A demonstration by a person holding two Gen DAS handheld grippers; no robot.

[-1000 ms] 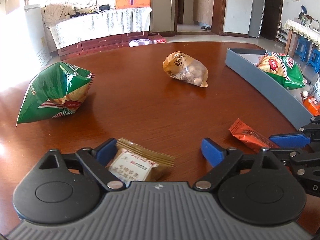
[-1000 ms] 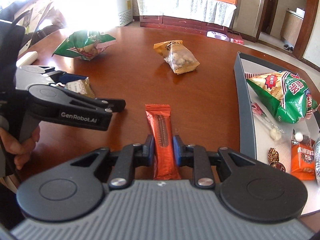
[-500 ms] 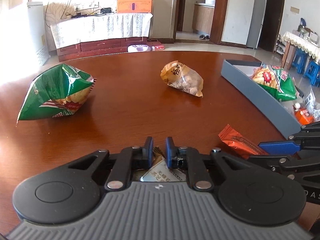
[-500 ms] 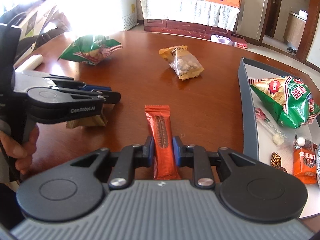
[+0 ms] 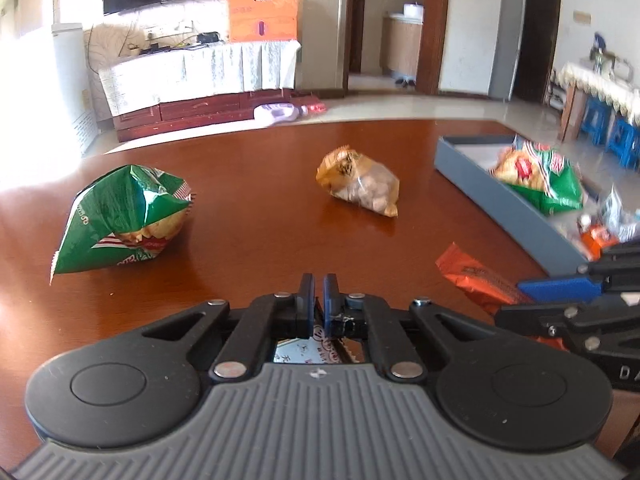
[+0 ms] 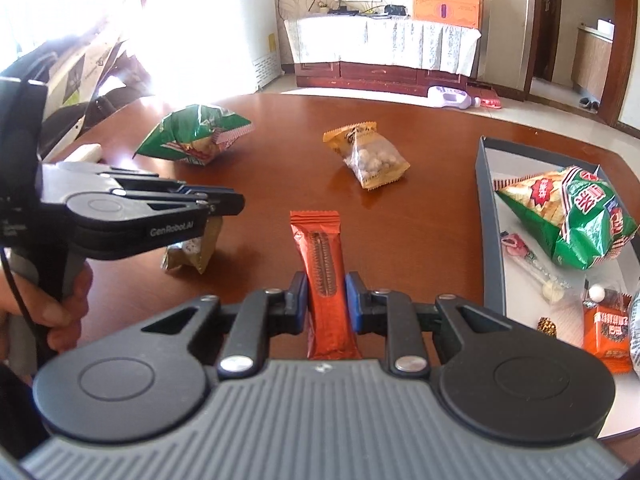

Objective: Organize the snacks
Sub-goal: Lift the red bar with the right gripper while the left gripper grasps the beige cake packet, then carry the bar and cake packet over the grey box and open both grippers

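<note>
Bare table (image 6: pixel 260 152) between scattered bags

Your daylight pours in from the window side, blowing out the upper left corner of both views to pure white. The wooden table (image 5: pixel 256 184) shows broad glare on its left part and soft reflections under the snacks. Fisheye bending curves your edges. The gray tray (image 5: pixel 496 196) and its contents look motion-blurred in the left view.
</note>
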